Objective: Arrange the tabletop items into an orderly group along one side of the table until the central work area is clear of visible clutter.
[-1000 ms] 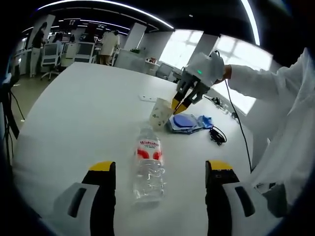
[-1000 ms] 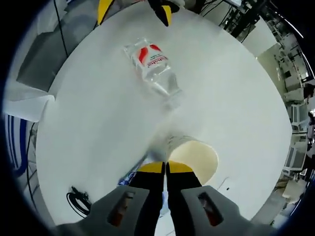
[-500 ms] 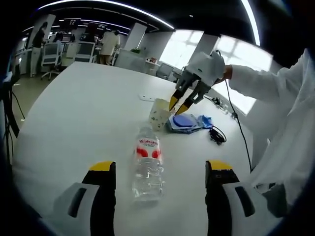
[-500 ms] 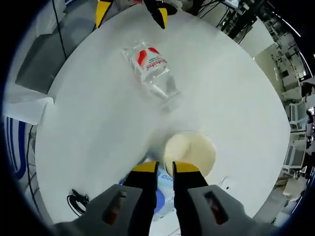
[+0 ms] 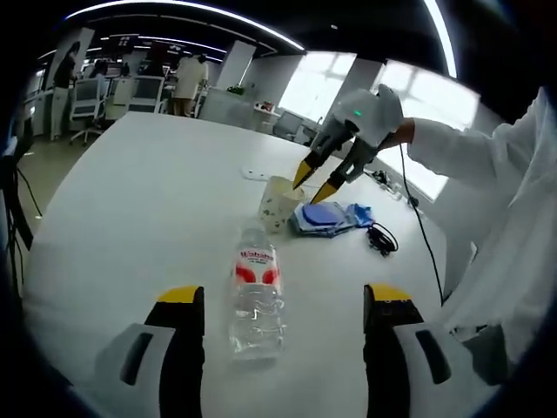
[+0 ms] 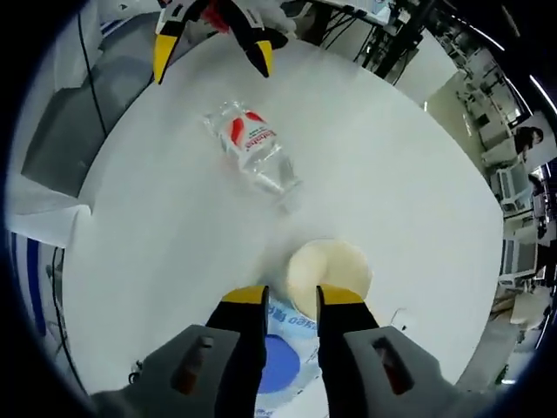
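You are partway through, by the look of it. Your right gripper (image 5: 318, 177) hangs just above the paper cup (image 5: 278, 202) with its jaws parted and nothing between them, and the cup stands upright on the white table (image 5: 139, 192), close beside the blue packet (image 5: 324, 216) and near the black cable (image 5: 384, 239) at the table's edge. That cluster reads as the start of your orderly group. What is left is the clear water bottle (image 5: 258, 291), which lies on its side out in the middle, well apart from the cup. Your left gripper (image 5: 283, 300) is wide open and holds nothing, its jaws either side of the bottle but not touching it.
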`<state>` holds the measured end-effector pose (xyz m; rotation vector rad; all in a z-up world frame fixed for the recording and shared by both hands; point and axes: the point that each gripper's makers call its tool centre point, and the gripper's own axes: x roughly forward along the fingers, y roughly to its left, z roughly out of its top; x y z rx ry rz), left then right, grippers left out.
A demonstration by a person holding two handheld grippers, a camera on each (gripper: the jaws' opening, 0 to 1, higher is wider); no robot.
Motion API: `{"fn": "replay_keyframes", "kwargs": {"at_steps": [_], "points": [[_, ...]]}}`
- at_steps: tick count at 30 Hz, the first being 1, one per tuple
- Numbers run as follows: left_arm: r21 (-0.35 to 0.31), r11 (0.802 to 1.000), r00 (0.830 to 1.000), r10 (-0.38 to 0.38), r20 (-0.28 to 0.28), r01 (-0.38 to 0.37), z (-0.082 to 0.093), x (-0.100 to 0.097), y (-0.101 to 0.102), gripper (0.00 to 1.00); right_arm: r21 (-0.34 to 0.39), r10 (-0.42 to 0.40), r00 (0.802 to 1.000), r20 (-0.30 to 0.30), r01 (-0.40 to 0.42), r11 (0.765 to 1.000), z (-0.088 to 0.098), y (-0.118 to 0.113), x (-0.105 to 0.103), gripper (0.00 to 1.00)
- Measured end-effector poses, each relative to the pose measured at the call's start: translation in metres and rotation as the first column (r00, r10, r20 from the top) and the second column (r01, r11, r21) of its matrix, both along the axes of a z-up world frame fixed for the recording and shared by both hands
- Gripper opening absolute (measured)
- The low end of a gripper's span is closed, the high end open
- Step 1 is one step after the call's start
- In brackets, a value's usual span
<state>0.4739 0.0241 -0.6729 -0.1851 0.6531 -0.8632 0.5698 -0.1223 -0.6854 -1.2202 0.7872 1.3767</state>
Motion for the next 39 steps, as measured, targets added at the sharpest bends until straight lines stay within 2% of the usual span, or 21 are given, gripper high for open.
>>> {"fn": "replay_keyframes", "kwargs": {"at_steps": [7,19,27,33,34,35,37,39], "points": [[0.004,1.0,1.0,-0.01,0.004,0.01,0.003,-0.002,-0.003,0.76,0.071,-0.069,0.998,0.013,0.068,0.995,0.011,-0.001,-0.003,0.24],[0.008,0.999,0.999,-0.034,0.017,0.034,0.011,-0.003,-0.007,0.77,0.19,-0.202,0.979,0.002,0.198,0.962,0.027,-0.005,-0.012,0.29],[0.016,0.999,0.999,-0.051,0.019,0.05,0.013,-0.007,-0.008,0.77,0.262,-0.287,0.957,-0.031,0.285,0.922,0.035,-0.008,-0.02,0.33],[0.022,0.998,0.998,-0.063,0.02,0.063,0.015,-0.008,-0.011,0.77,0.318,-0.348,0.935,-0.071,0.352,0.88,0.039,-0.008,-0.029,0.36],[0.022,0.998,0.998,-0.064,0.02,0.064,0.015,-0.008,-0.011,0.77,0.319,-0.348,0.935,-0.071,0.352,0.88,0.039,-0.008,-0.029,0.36],[0.024,0.998,0.998,-0.067,0.022,0.066,0.016,-0.008,-0.011,0.77,0.34,-0.367,0.926,-0.088,0.374,0.863,0.041,-0.007,-0.031,0.36],[0.027,0.997,0.997,-0.071,0.023,0.07,0.017,-0.008,-0.012,0.77,0.356,-0.376,0.921,-0.098,0.386,0.851,0.042,-0.006,-0.033,0.36],[0.029,0.997,0.997,-0.075,0.023,0.075,0.017,-0.008,-0.012,0.77,0.384,-0.404,0.907,-0.121,0.418,0.823,0.044,-0.005,-0.036,0.37]]}}
